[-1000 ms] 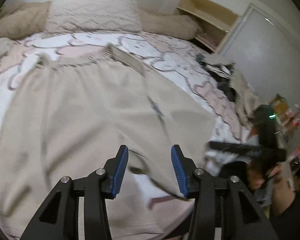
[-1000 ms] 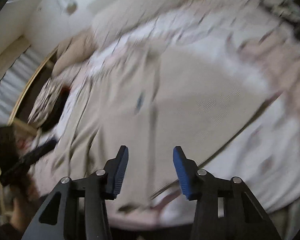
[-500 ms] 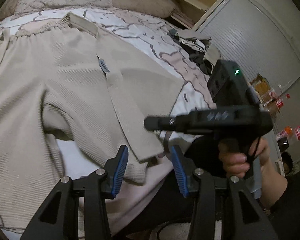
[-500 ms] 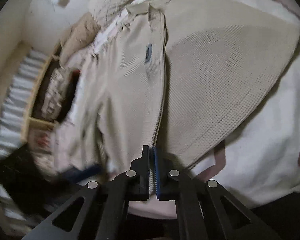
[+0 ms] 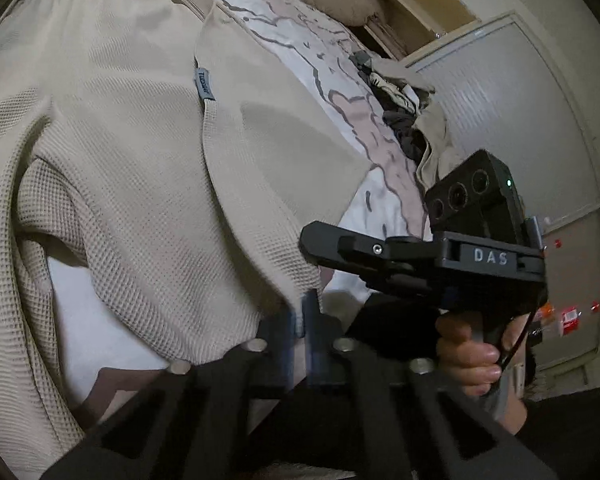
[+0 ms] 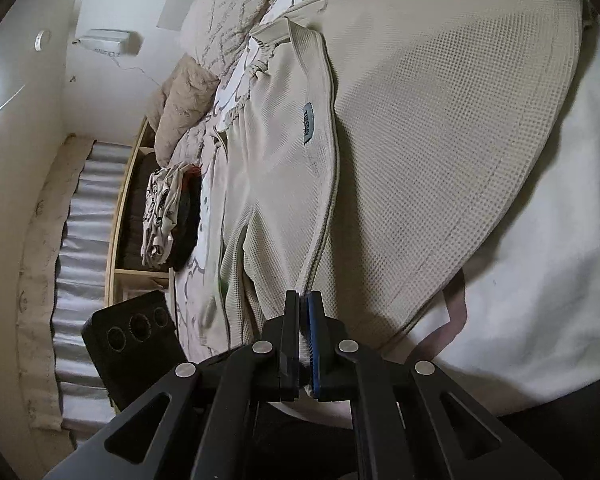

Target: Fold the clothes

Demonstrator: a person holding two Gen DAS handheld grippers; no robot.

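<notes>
Both claws, left claw [image 5: 300, 320] and right claw [image 6: 303, 320], are clamped on the hem nearest the bed's edge of soft, limp beige waffle-knit trousers [image 6: 440, 140]; gripping the hems suits folding.

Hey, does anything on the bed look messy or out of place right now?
Yes. The beige pants lie spread but uneven: one leg is bunched and folded under near the bed's edge. A heap of dark and light clothes sits crumpled at the far side.
</notes>
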